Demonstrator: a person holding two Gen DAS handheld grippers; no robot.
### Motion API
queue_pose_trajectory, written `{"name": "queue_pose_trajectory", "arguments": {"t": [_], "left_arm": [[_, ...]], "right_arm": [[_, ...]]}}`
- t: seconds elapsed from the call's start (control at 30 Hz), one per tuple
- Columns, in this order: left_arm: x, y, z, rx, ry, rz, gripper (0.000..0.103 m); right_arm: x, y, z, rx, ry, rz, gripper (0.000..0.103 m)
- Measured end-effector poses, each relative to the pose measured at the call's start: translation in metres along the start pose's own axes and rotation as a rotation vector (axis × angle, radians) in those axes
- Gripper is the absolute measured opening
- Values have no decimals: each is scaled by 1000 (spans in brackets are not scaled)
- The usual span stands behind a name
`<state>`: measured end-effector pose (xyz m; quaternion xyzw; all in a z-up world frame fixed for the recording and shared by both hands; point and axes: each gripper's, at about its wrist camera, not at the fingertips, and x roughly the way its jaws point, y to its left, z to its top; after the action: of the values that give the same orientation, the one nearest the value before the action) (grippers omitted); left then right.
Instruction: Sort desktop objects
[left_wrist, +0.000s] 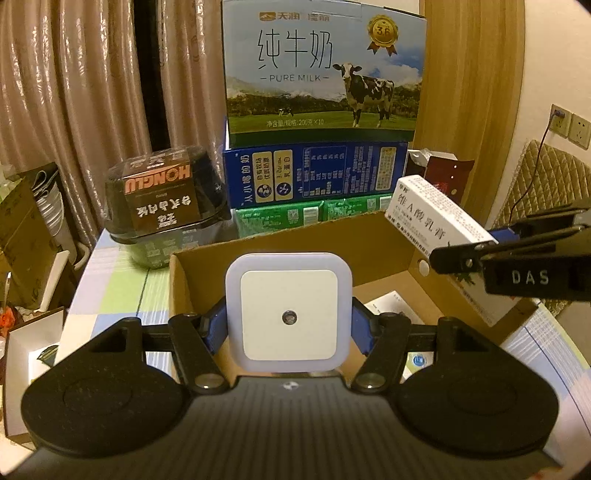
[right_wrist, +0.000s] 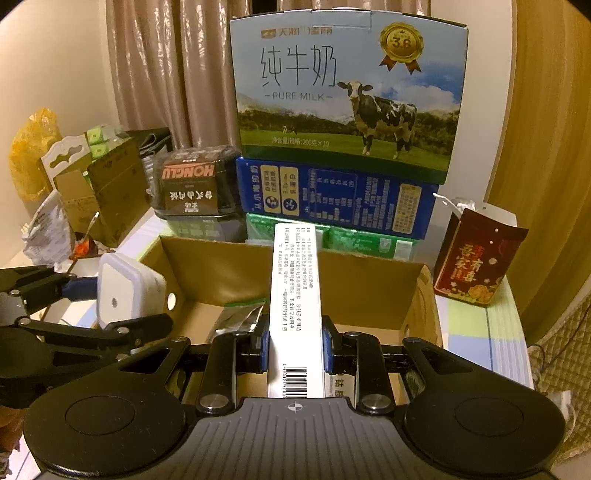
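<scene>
Overhead, "PURE MILK" carton (left_wrist: 324, 70) lettering.

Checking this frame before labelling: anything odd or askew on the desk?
Nothing spilled or damaged. Only oddities: the black HONGLU food tub sits with its label upside down, and the blue milk carton in the stack lies on its side, print rotated. Both tongs hold items over the cardboard box, as expected.

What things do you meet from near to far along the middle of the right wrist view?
Right claw shut on the white carton → cardboard box → green cartons → blue carton → milk box.
</scene>
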<state>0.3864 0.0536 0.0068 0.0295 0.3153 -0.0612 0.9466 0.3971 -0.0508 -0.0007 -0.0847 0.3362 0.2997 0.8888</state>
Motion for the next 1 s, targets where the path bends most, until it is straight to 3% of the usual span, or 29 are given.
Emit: {"name": "queue_pose_trajectory", "arguments": {"t": [0.1, 0.37, 0.43, 0.47, 0.5, 1.0], "left_arm": [[10, 3, 3, -20, 2, -34, 72], [1, 9, -3, 6, -7, 4, 72], [-2, 13, -8, 1, -3, 13, 72], [-4, 15, -10, -4, -3, 16, 72], [-6, 18, -12, -10, -3, 18, 72], [-67, 11, -52, -79, 22, 29, 74]], "right_arm": [[6, 0, 1, 0, -7, -1, 23], [16, -1, 3, 26, -51, 11, 24], [16, -3, 5, 47, -69, 35, 39], [14, -5, 6, 60, -81, 39, 53], [11, -6, 6, 66, -94, 36, 56], [-54, -12, -29, 126, -75, 24, 61]]}}
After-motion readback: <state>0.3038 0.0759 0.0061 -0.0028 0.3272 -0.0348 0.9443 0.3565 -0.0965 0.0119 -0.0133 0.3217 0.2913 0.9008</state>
